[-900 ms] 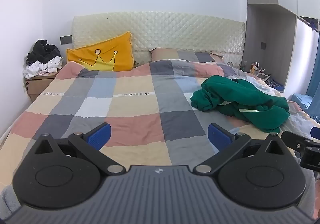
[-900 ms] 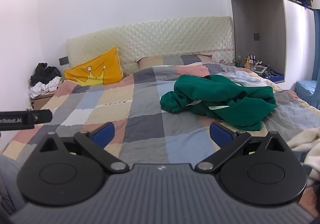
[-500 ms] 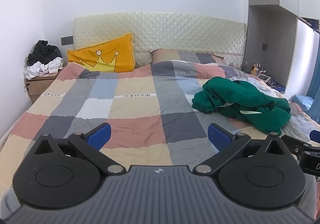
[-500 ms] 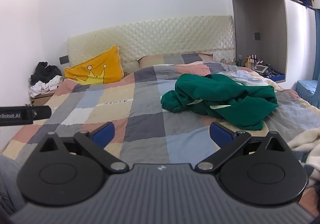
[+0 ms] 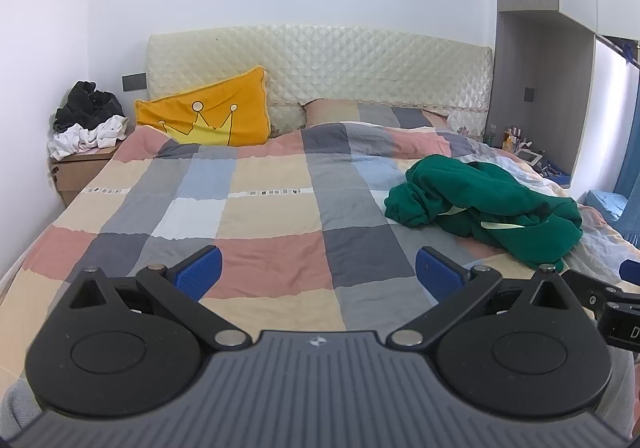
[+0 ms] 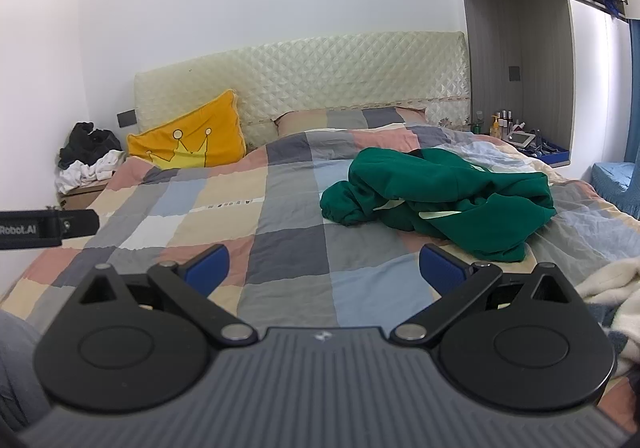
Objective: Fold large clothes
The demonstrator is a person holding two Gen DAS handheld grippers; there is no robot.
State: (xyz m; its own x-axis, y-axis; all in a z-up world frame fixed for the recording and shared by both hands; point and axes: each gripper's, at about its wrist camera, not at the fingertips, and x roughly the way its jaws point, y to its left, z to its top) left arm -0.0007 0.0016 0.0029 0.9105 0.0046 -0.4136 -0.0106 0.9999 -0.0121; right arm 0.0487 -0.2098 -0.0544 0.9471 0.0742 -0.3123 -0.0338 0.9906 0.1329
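A crumpled green garment lies on the right half of the checked bed cover; it also shows in the right wrist view. My left gripper is open and empty, above the near end of the bed, with the garment ahead to its right. My right gripper is open and empty, short of the garment, which lies ahead and slightly right. The right gripper's edge shows at the far right of the left wrist view.
A yellow crown cushion leans on the quilted headboard. A nightstand with a clothes pile stands left of the bed. A shelf niche with bottles is at the right. A white fluffy blanket lies near right.
Both views have shifted slightly: the garment sits a little lower and nearer in frame, as both grippers tilt up a little. Both stay open and empty.
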